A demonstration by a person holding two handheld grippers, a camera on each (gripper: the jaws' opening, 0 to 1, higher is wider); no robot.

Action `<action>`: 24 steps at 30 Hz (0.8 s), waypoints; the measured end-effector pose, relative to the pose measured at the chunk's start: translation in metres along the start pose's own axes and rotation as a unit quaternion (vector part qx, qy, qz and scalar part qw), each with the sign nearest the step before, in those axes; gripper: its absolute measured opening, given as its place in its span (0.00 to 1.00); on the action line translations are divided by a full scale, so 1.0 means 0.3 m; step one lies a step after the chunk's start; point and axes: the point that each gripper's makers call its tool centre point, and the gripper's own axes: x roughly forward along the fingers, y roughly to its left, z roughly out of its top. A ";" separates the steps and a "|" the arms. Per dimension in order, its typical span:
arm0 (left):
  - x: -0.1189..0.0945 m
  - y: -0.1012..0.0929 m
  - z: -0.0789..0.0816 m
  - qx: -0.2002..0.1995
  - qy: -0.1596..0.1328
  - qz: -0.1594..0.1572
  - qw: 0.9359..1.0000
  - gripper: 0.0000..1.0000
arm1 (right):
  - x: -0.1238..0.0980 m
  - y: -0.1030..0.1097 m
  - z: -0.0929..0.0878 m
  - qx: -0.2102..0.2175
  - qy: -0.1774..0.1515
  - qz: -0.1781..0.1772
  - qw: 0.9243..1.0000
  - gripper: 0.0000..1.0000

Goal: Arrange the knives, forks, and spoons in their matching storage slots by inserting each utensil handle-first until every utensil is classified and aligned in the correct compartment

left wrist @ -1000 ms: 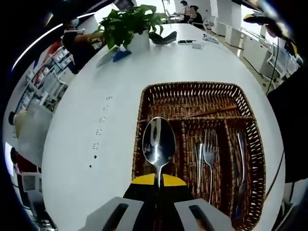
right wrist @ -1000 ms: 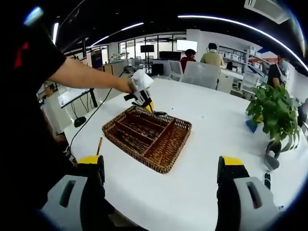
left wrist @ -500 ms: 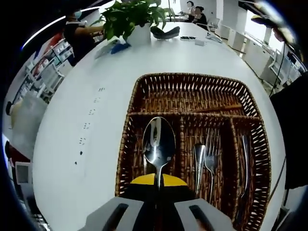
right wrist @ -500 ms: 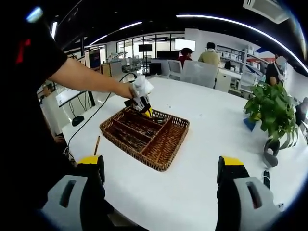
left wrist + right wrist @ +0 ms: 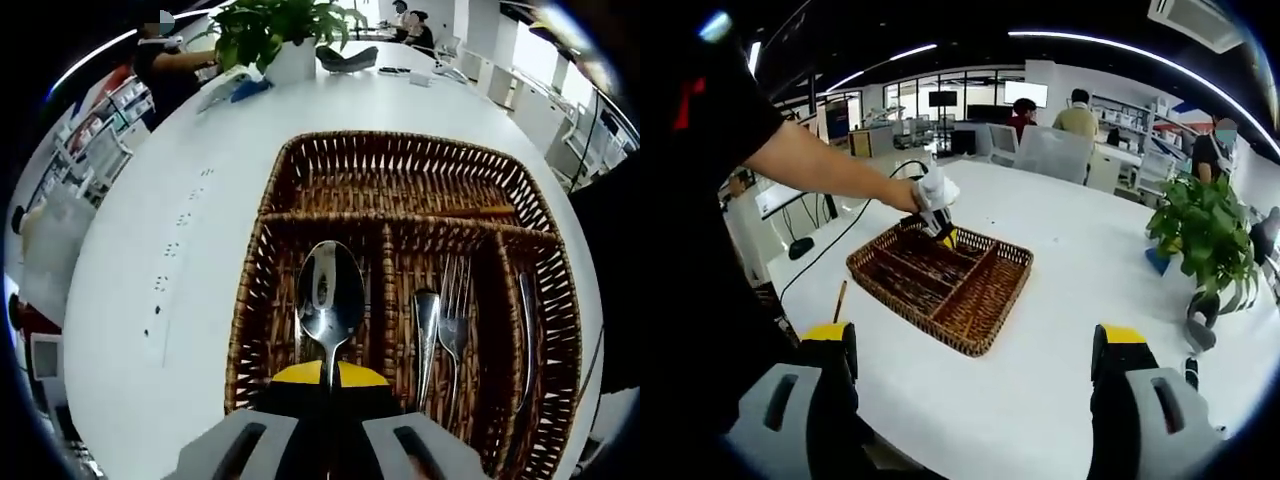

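Left tool (image 5: 329, 385) was closed on the handle of a spoon (image 5: 329, 292), bowl pointing forward, held just above the nearest-left slot of the wicker tray (image 5: 262, 262). In the slot just right of the spoon lay a second spoon (image 5: 425, 325) and a fork (image 5: 455, 318) side by side; further right, in the outer slot, a knife (image 5: 526, 318). Ahead of the tool, past the cross divider, the long far compartment held a chopstick (image 5: 470, 212) lying crosswise. Tray sat on a white table (image 5: 160, 250); far beyond it stood a potted plant (image 5: 278, 30). Right tool (image 5: 975, 345) was wide open and held nothing, over the near table edge. Ahead of it lay the tray (image 5: 970, 335), with the left tool (image 5: 940, 222) at its far side; another chopstick (image 5: 840, 300) lay on the table left of the tray.
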 end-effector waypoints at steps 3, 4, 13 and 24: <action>0.000 -0.007 0.010 0.003 -0.005 0.001 1.000 0.00 | 0.003 0.000 0.006 0.001 -0.001 0.001 1.000 0.99; 0.005 -0.015 0.009 0.006 -0.004 -0.001 1.000 0.00 | 0.005 0.000 0.006 0.002 -0.001 0.001 1.000 0.99; 0.009 -0.016 0.000 0.029 0.006 -0.002 1.000 0.01 | 0.008 -0.003 0.006 0.005 -0.002 -0.001 1.000 0.99; -0.005 0.000 0.000 0.027 0.004 -0.013 1.000 0.03 | 0.005 0.011 0.005 0.002 -0.001 0.001 1.000 0.99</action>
